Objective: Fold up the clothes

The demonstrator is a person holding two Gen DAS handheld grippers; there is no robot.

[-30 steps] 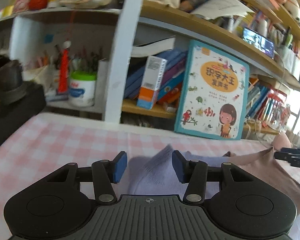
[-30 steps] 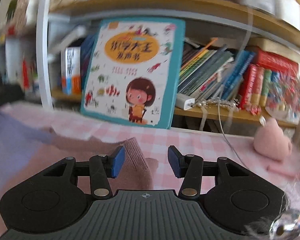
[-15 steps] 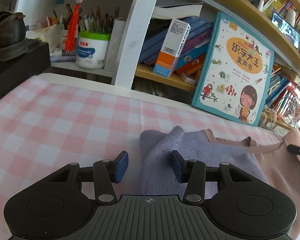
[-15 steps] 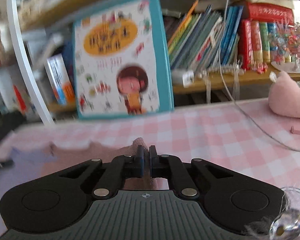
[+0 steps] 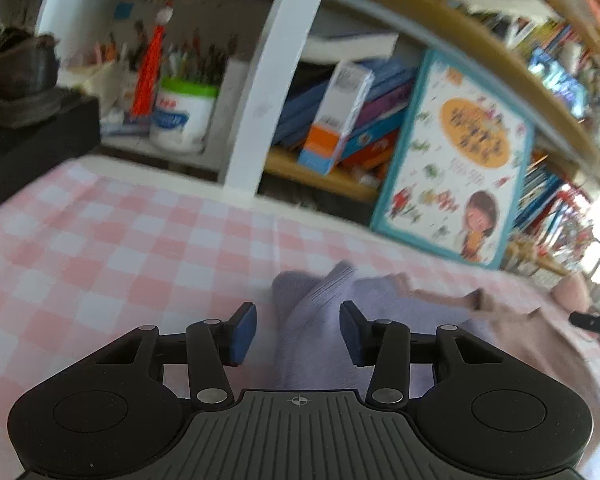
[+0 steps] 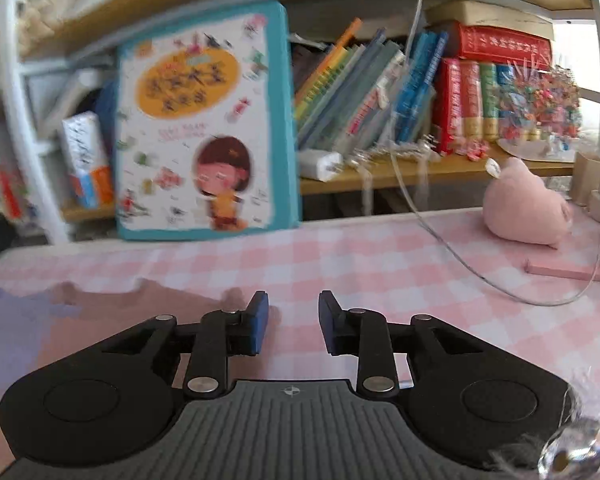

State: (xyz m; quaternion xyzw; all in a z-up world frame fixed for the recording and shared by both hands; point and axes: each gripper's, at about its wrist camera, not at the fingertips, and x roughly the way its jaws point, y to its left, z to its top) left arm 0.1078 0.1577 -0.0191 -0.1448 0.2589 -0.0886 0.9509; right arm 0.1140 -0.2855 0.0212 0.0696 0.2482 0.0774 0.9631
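The left gripper [image 5: 298, 334] stands half open astride a lilac fold of the garment [image 5: 320, 312] without pinching it, the right gripper [image 6: 290, 322] is opening over bare checked cloth [image 6: 380, 264], and the picture book [image 6: 204, 128] leans far behind.

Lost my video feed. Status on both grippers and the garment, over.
Left gripper open, lilac sleeve between jaws, ungripped. Right gripper jaws opening, nothing between them, pink garment edge beside it. Cable lies right of the garment.
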